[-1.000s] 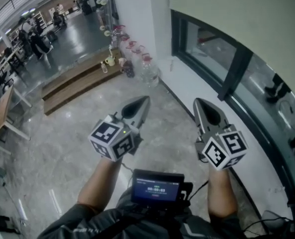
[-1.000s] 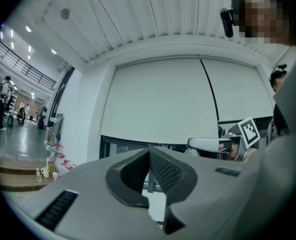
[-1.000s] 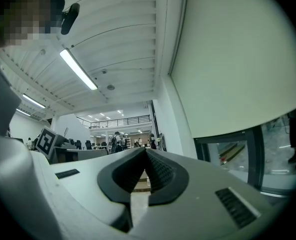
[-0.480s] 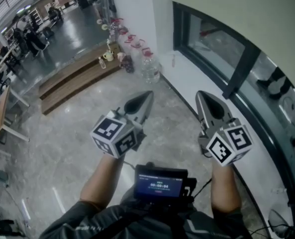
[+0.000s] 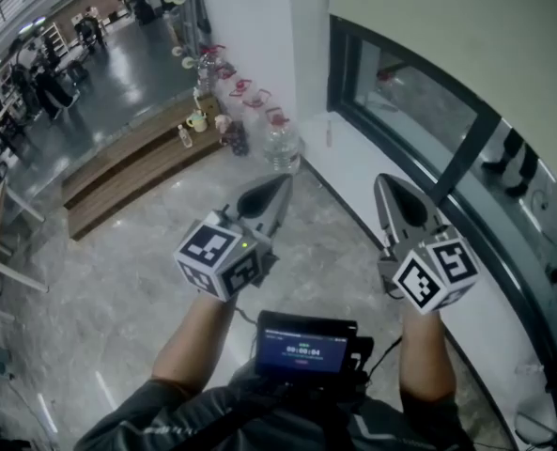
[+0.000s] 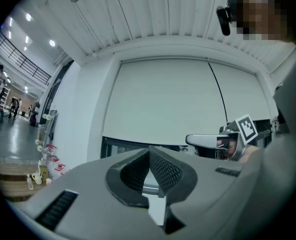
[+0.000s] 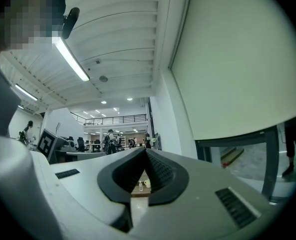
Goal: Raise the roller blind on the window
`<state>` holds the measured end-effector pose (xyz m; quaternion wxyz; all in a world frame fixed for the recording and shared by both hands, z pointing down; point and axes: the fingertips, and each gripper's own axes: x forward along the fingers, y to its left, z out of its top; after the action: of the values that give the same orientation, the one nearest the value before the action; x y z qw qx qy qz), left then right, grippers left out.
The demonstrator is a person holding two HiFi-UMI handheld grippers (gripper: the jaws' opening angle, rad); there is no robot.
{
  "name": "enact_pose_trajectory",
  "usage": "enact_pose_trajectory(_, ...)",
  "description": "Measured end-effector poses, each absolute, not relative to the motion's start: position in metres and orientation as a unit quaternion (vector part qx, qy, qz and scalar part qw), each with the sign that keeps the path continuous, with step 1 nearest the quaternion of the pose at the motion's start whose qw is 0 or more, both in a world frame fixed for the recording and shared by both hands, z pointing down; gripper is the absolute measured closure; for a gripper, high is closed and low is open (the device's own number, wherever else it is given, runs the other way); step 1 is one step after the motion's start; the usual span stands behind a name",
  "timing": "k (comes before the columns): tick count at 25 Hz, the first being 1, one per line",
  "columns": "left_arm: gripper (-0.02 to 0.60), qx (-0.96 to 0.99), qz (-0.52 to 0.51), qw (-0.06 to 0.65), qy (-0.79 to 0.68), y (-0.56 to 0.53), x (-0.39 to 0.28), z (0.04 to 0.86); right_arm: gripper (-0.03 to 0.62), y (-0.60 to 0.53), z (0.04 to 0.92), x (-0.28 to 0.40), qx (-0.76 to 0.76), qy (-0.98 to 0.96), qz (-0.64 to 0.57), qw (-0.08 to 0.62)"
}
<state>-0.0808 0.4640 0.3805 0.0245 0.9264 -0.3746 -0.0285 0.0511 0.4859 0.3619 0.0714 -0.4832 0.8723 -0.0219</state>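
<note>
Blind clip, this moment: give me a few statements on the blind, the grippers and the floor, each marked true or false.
1. The left gripper and right gripper both hold nothing. True.
2. The blind is fully raised. False: it covers most of the window; only a strip of glass shows below it.
3. Bottles stand on the floor beside the wall. True.
4. The right gripper's jaws stand wide apart. False: they are together.
5. The right gripper is the one nearer the window. True.
</note>
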Motion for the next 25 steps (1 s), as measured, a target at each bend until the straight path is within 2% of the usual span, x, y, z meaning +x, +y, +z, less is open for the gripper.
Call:
enact_pose_trajectory(14, 0.589, 0.929, -0.042, 0.043, -0.366, 0.38, -0.108, 0.383, 0.579, 0.403, 0.356, 0.02, -0.488, 0.871, -0.026, 0.051)
enact_pose_trajectory(25, 0.589, 0.918, -0.038, 0.029, -0.394, 0.286, -0.086, 0.373, 0.579, 0.302, 0.349, 0.04, -0.459, 0.886, -0.021, 0.064)
